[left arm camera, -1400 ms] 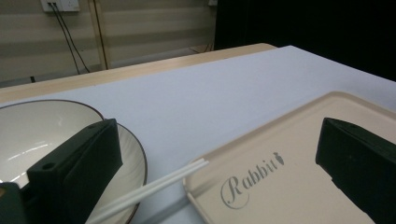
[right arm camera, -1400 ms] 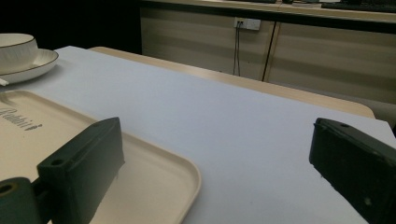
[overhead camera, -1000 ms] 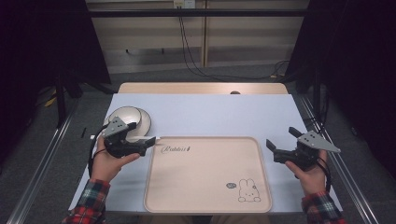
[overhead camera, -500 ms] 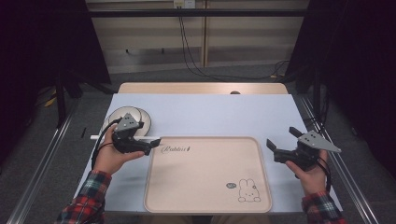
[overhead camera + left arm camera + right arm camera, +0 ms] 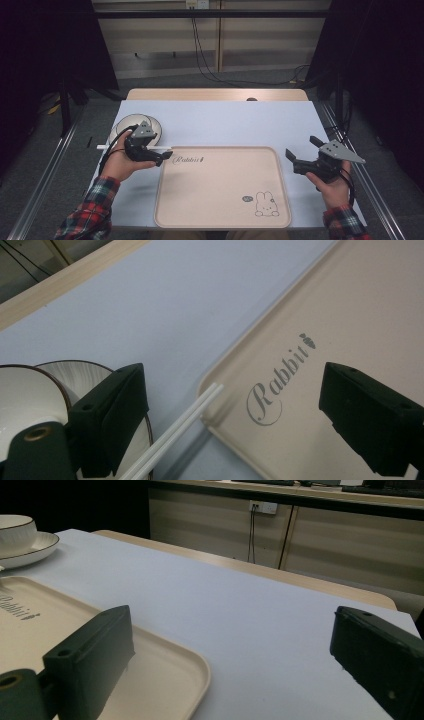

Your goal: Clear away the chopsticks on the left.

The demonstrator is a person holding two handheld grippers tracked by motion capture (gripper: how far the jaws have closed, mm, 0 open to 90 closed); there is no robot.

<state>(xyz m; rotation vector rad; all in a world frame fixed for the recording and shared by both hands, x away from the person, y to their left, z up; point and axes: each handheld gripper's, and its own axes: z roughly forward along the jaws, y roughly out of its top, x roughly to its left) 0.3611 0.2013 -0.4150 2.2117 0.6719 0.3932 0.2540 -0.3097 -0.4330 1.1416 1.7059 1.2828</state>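
Pale table (image 5: 225,125) under beige tray (image 5: 220,200) — grey floor (image 5: 45,165), dark surroundings.

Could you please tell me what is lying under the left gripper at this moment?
A pair of white chopsticks lies below the open left gripper, tips at the tray corner. The gripper covers their middle.

I see a pale blue cover (image 5: 240,125) over a wooden table (image 5: 200,94), black cables (image 5: 200,50) hanging below a white socket (image 5: 262,507), and a small dark thing (image 5: 251,99), maybe a knob, on the wood.
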